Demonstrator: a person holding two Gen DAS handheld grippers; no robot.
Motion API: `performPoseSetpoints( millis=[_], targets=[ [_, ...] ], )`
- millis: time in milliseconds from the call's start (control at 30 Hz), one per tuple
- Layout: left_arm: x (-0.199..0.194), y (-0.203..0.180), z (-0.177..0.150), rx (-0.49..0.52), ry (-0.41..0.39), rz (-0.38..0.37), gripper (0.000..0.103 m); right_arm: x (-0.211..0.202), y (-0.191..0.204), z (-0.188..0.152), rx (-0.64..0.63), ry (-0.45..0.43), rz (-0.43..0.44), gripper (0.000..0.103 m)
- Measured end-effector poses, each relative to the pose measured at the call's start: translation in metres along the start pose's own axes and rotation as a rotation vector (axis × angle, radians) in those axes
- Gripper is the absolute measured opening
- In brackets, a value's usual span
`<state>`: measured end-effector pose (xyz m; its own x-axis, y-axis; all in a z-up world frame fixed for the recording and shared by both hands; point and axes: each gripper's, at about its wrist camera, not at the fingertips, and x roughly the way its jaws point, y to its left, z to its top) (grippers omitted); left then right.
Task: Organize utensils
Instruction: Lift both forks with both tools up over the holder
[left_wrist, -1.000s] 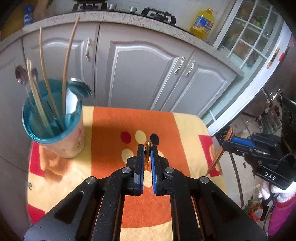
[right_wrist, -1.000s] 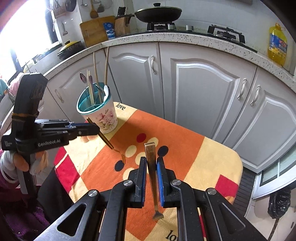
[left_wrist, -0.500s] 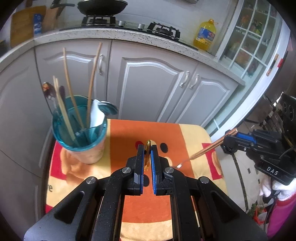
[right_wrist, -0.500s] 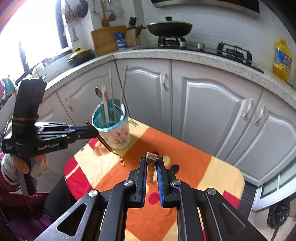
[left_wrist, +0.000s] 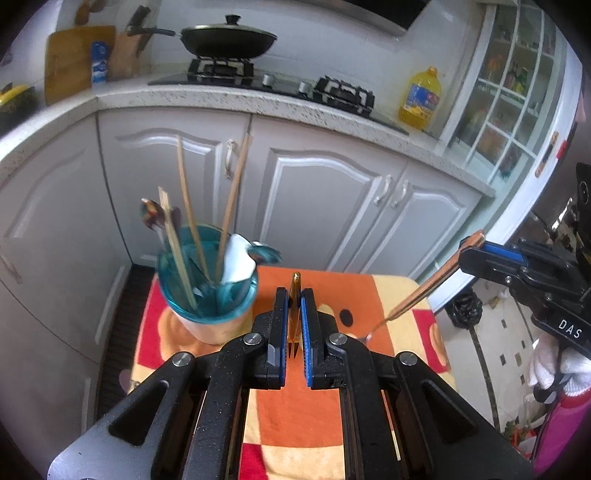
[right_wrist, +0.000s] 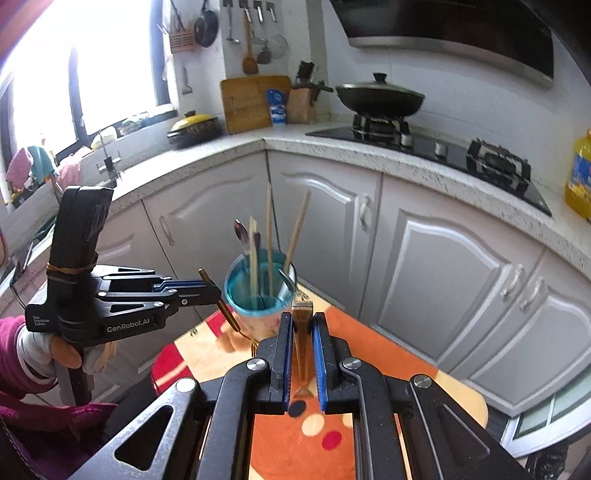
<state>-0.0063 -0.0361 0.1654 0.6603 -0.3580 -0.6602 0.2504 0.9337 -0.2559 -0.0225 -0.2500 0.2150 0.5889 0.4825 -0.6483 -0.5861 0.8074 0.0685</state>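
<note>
A teal-rimmed cup with a floral body stands at the far left of an orange patterned cloth and holds chopsticks, spoons and a white spoon; it also shows in the right wrist view. My left gripper is shut on a gold fork, tines toward the camera, just right of the cup. My right gripper is shut on a gold-handled utensil, near the cup. In the left wrist view the right gripper holds that utensil slanting down over the cloth.
The cloth covers a small table in front of grey kitchen cabinets. A counter behind carries a stove with a black pan and a yellow oil bottle. A gloved hand holds the left gripper.
Both grippers have risen and tilted up, so the cup and cloth sit lower in both views. Both keep their utensils. The right gripper has come closer to the cup.
</note>
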Motion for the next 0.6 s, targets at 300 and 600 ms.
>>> performPoseSetpoints(
  millis=[300, 600],
  targets=[
    [-0.025, 0.044, 0.034, -0.069, -0.068, 0.054, 0.005, 0.001, 0.03, 0.049, -0.065, -0.065, 0.068, 0.01],
    [-0.002, 0.072, 0.051, -0.111, -0.067, 0.098, 0.005, 0.027, 0.053, 0.084, -0.097, -0.082, 0.115, 0.01]
  ],
)
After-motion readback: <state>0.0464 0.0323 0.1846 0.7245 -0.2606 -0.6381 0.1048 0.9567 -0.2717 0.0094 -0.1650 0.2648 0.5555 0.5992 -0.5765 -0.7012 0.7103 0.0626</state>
